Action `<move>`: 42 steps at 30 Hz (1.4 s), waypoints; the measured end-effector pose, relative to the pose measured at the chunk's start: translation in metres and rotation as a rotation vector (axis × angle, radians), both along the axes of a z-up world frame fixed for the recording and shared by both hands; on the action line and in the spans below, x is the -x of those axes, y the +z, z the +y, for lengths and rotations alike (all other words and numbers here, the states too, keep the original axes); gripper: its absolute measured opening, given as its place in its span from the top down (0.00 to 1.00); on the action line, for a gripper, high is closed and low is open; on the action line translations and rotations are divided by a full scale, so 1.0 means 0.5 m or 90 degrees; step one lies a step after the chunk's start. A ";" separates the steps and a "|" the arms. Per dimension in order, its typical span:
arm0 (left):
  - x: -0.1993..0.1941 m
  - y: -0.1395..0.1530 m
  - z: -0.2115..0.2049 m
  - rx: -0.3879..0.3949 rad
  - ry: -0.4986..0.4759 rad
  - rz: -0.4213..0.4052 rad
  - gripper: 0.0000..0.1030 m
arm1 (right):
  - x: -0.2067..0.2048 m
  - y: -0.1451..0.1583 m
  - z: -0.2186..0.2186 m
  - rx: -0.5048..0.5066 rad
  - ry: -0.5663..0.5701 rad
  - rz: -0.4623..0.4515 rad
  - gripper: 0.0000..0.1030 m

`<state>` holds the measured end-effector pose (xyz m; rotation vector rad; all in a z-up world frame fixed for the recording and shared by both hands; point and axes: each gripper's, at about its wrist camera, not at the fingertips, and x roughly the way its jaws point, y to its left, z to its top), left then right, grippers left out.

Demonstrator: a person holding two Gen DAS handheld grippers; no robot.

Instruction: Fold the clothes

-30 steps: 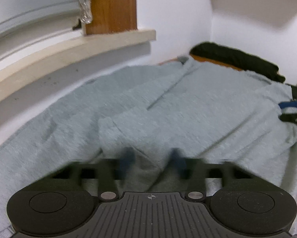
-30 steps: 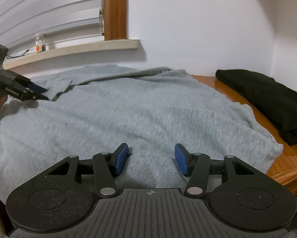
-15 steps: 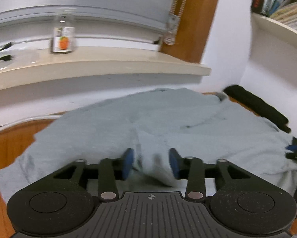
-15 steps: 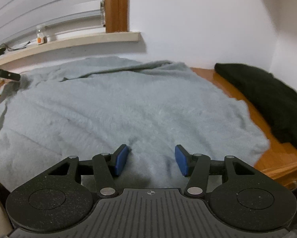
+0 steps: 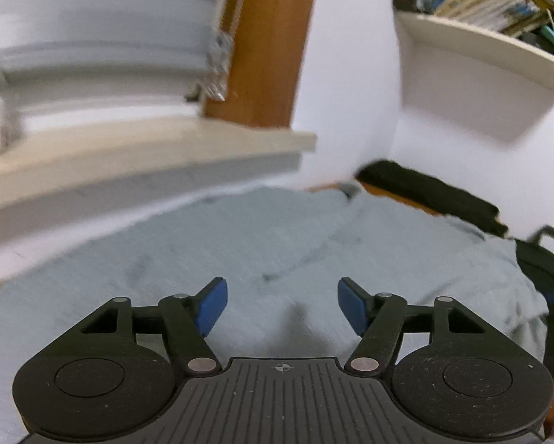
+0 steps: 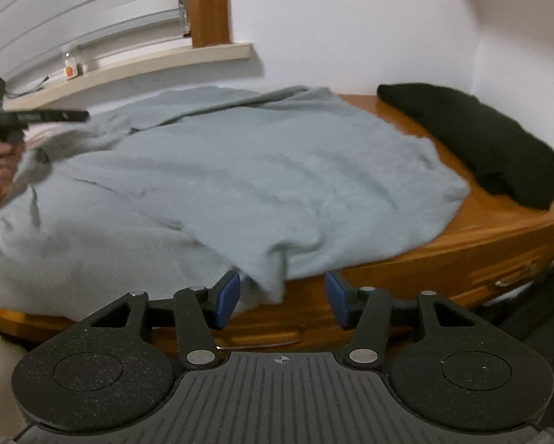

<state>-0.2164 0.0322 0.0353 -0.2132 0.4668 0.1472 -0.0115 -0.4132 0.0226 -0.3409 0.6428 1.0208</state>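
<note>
A large grey garment (image 6: 240,170) lies spread over a wooden tabletop (image 6: 473,218); one corner droops over the front edge. My right gripper (image 6: 282,299) is open in front of that edge, and the drooping corner hangs just beyond its left pad without being pinched. In the left wrist view my left gripper (image 5: 282,307) hovers open over the grey garment (image 5: 277,244) with nothing between its blue pads. The right wrist view shows the left gripper (image 6: 40,116) at far left, held by a hand (image 6: 1,155).
A black garment (image 6: 480,140) lies at the table's back right. A window sill (image 6: 147,66) with a small bottle (image 6: 70,64) runs along the wall behind. A drawer handle (image 6: 513,277) shows below the tabletop. A bookshelf (image 5: 499,44) hangs on the wall at upper right.
My left gripper held a fold of the grey garment half a second ago; it has opened and the cloth has dropped out. My right gripper, open throughout, has drawn back past the table's front edge.
</note>
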 end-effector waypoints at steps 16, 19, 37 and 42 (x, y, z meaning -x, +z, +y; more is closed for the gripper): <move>-0.004 -0.036 0.007 0.020 -0.055 0.046 0.27 | 0.044 0.069 -0.050 0.122 -0.046 0.004 0.99; -0.004 -0.038 0.002 0.005 -0.059 0.052 0.26 | 0.018 0.069 -0.057 0.103 -0.062 0.005 0.95; -0.013 -0.046 0.006 0.010 -0.054 0.079 0.24 | -0.396 0.021 0.048 0.020 -0.252 0.034 0.51; -0.014 -0.046 0.006 0.012 -0.056 0.081 0.24 | -0.410 0.012 0.050 0.024 -0.246 0.022 0.96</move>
